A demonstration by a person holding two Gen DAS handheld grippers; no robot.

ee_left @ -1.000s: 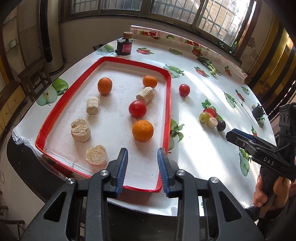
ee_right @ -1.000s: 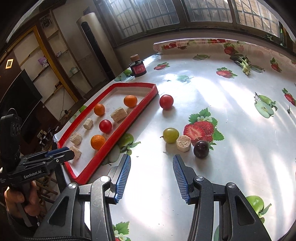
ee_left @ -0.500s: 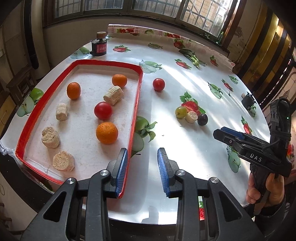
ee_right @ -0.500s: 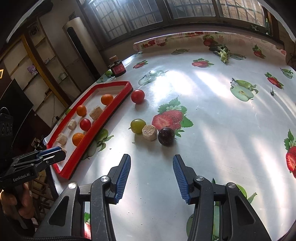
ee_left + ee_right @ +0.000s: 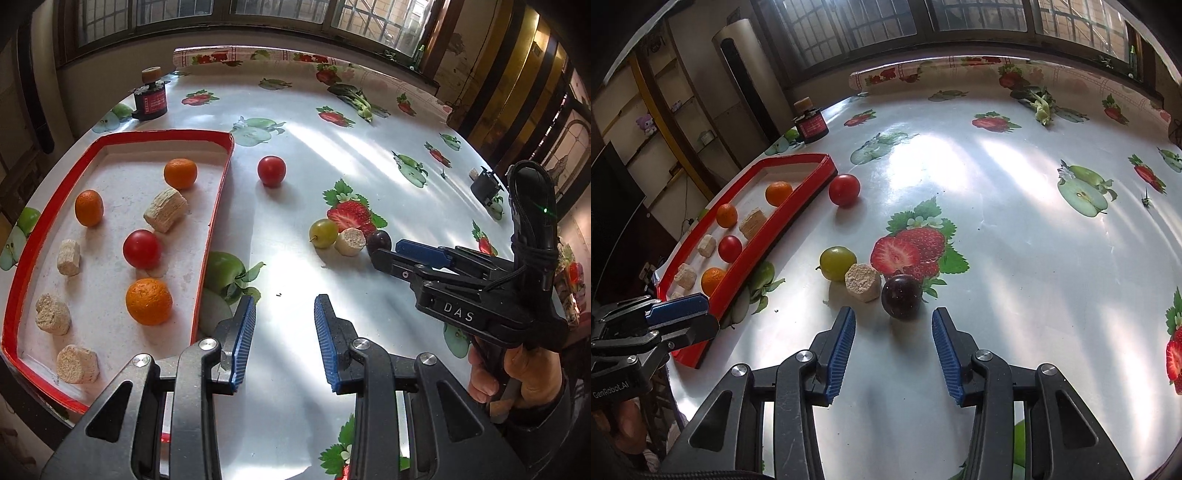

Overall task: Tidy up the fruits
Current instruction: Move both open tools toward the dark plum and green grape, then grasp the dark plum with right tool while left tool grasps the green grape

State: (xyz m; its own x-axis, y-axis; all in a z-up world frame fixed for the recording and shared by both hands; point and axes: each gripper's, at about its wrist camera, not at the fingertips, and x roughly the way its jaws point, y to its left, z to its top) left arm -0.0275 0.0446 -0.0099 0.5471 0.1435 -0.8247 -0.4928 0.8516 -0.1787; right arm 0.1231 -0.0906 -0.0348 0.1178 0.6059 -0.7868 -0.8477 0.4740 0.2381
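Red-rimmed tray (image 5: 221,177), white floor, at the left of the table (image 5: 332,147). Contents: three oranges, one at the far end (image 5: 180,173), one at the left (image 5: 89,208), one nearer (image 5: 149,301); one red tomato (image 5: 142,249) between them; five beige porous blocks, the largest (image 5: 165,209) lying beside the far orange, the other four along the left and near sides.

Loose on the fruit-print cloth, right of the tray: one red tomato (image 5: 844,189) just off the tray's far corner; nearer, a row of one green grape (image 5: 837,262), one beige block (image 5: 862,282) and one dark plum (image 5: 900,297), block touching both neighbours.

Right gripper (image 5: 893,350): jaws spread wide, holding nothing, blue pads either side of the approach to the plum, which sits just beyond the tips, not touched.

Left gripper (image 5: 284,339): jaws parted, empty, over bare cloth just right of the tray's near rim.

Also present: one dark jar (image 5: 149,96) with a red label at the far left table edge; one small black object (image 5: 485,186) at the far right.
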